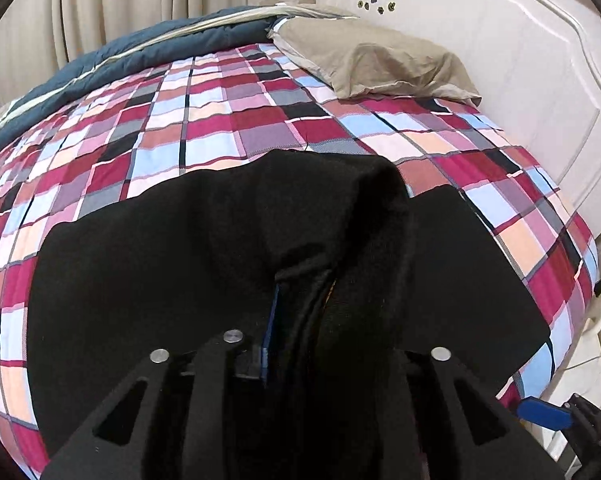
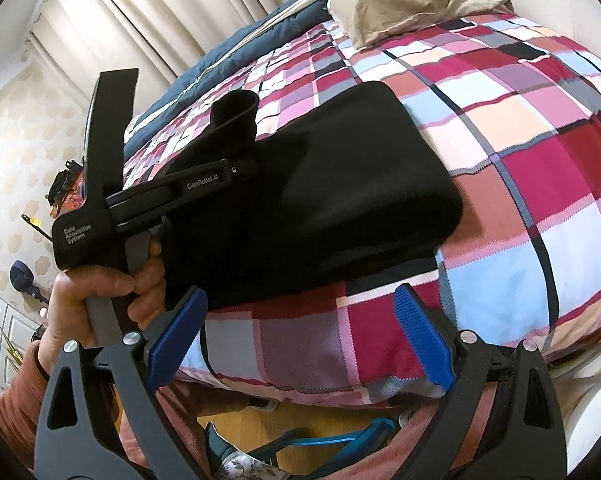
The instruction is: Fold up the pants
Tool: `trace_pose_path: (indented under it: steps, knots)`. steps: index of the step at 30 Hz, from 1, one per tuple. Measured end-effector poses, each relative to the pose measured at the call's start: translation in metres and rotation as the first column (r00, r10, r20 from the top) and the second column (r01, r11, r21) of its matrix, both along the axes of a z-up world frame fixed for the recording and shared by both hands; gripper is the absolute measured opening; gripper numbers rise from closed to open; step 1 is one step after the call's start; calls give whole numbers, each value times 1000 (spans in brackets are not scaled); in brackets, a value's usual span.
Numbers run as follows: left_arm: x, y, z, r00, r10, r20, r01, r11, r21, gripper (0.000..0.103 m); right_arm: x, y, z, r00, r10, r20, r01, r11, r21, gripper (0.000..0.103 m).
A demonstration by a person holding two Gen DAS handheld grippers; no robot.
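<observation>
The black pants (image 1: 140, 280) (image 2: 340, 180) lie folded into a thick block on the plaid bedsheet (image 1: 220, 120) (image 2: 540, 160), near the bed's front edge. My left gripper (image 1: 304, 280) (image 2: 246, 166) reaches over them from the left. A raised ridge of the black cloth stands between its jaws. The left blue pad (image 1: 269, 328) shows bare beside the cloth, so the jaws stand slightly open around the fold. The cloth hides the other finger. My right gripper (image 2: 300, 296) hovers at the bed's edge just below the pants, wide open with nothing between its blue pads (image 2: 424, 340).
A beige pillow (image 1: 380, 64) (image 2: 412, 0) lies against the white headboard (image 1: 520, 80). A dark blue quilt (image 1: 140, 52) (image 2: 228, 60) is bunched along the far side by the curtains (image 2: 140, 12). A hand (image 2: 92, 292) holds the left gripper's handle. Blue slippers (image 2: 340, 440) lie on the floor below.
</observation>
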State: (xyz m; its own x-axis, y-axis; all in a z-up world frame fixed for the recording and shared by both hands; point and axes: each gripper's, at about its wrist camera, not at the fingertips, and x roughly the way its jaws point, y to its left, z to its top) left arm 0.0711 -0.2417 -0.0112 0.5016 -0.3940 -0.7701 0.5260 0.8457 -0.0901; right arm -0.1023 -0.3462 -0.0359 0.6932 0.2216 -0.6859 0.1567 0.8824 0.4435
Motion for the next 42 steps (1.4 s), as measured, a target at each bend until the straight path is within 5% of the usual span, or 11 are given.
trace_pose_path:
  steps: [3,12,20,25,31,35,39,42]
  knots:
    - [-6,-2,2,1000,-8,3,8,999,-32,45,-3,-5,0,1000,-12,-3,12,1000,14,94]
    - [-42,19,27,997,-75,-15,71,977,-199,71,-19,-32,16,997,-71,24,69,995,66,94]
    - [-45,115,60,998,23,67,3,933,-359,85,10,-39,44,992,17,127,-42,980,196,94]
    - [-15,186,33,990,137,-25,-135,896,-422,85,65,-39,43,988,97,120,-126,956,265,94]
    - [7,246,-29,954,224,-199,-293,843,-451,85,124,-28,16,989,149,-14,-140,956,258,94]
    - [9,263,-52,948,204,-244,-303,808,-505,85,139,-4,6,970,240,-27,-222,927,301,93]
    - [8,262,-51,956,193,-219,-281,814,-508,89,147,19,-11,954,285,-92,-245,918,312,34]
    - [8,265,-53,959,180,-217,-270,804,-530,89,145,19,-14,958,264,-108,-222,928,299,18]
